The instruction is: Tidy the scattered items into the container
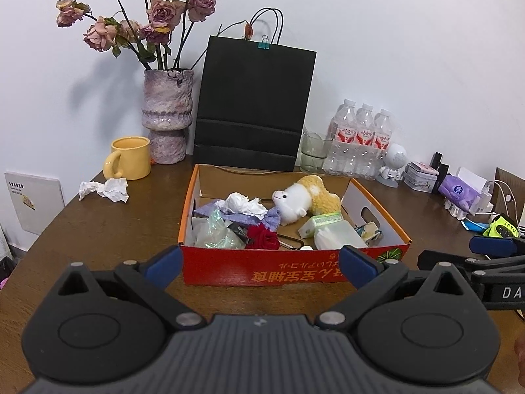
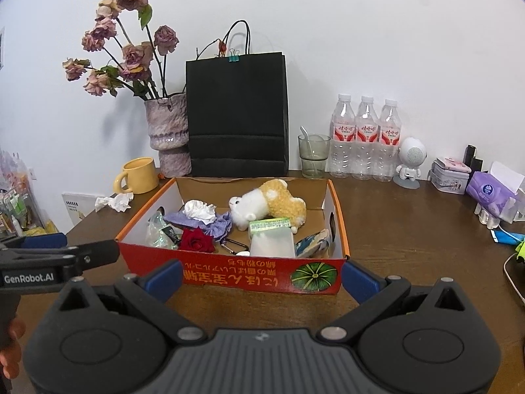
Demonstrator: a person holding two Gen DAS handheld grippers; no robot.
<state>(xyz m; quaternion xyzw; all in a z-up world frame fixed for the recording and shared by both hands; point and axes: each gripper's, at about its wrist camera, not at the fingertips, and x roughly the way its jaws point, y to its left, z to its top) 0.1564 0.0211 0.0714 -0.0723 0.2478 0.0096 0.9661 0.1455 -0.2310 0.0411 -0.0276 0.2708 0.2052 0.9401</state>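
Your left tongs [image 1: 261, 261] are spread wide, holding nothing, hovering over the counter [image 1: 98, 236] just short of the red cardboard box [image 1: 262, 272]. Your right tongs [image 2: 261, 277] are wide too, empty, same spot beside them, facing the box's near wall. Each pair shows at the edge of the other's view.

Box sits straight ahead of both tongs, just past the blue fingertips [image 1: 165, 261]. Inside it: plush toy [image 1: 305, 202] toward the far side, white crumpled tissue [image 1: 244, 205] on a purple cloth [image 1: 239, 218], red rose [image 1: 262, 238] near the front wall, green-and-white tissue pack [image 1: 331, 229], carabiner [image 2: 234, 244].

Loose crumpled tissue [image 1: 105, 190] lies on the counter, well ahead and left of your left tongs, just in front of the yellow mug [image 1: 128, 157]. Behind the box: vase of dried roses [image 1: 167, 115], black paper bag [image 1: 252, 108], three water bottles [image 1: 361, 138].
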